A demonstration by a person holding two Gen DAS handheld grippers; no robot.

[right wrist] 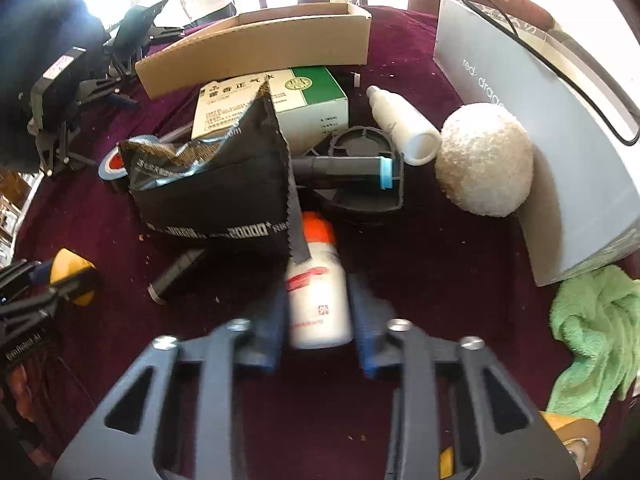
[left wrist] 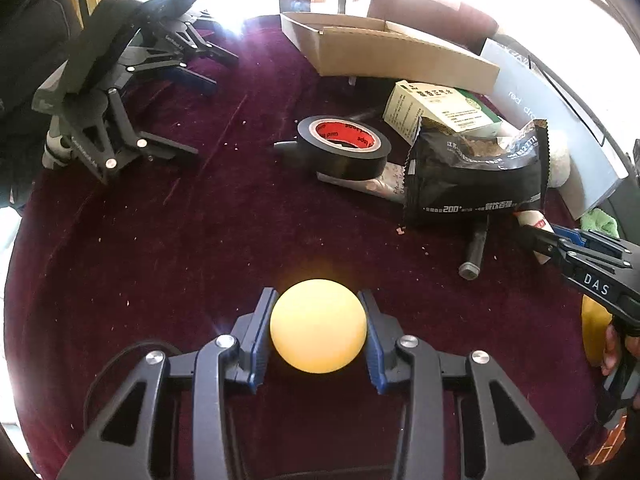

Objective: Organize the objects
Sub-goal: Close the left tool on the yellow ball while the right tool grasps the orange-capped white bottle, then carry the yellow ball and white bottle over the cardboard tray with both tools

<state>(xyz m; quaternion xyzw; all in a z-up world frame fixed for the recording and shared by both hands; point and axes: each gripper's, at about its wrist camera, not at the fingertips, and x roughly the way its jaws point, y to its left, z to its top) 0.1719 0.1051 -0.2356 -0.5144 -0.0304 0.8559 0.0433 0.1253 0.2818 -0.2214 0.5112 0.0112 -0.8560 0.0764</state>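
Left tongs (left wrist: 319, 330) clamped on yellow ball (left wrist: 318, 326), right tongs (right wrist: 317, 320) astride white bottle (right wrist: 318, 300), contact unclear, woolly ball (right wrist: 484, 159) visible only from the right wrist

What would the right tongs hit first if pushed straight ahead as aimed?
Likely the black snack bag. The right tongs flank the white bottle, whose orange cap already sits under the bag's lower edge; exact depth is unclear.

Blown-out backlight glare up top; fisheye-warped edges; right view blurred.
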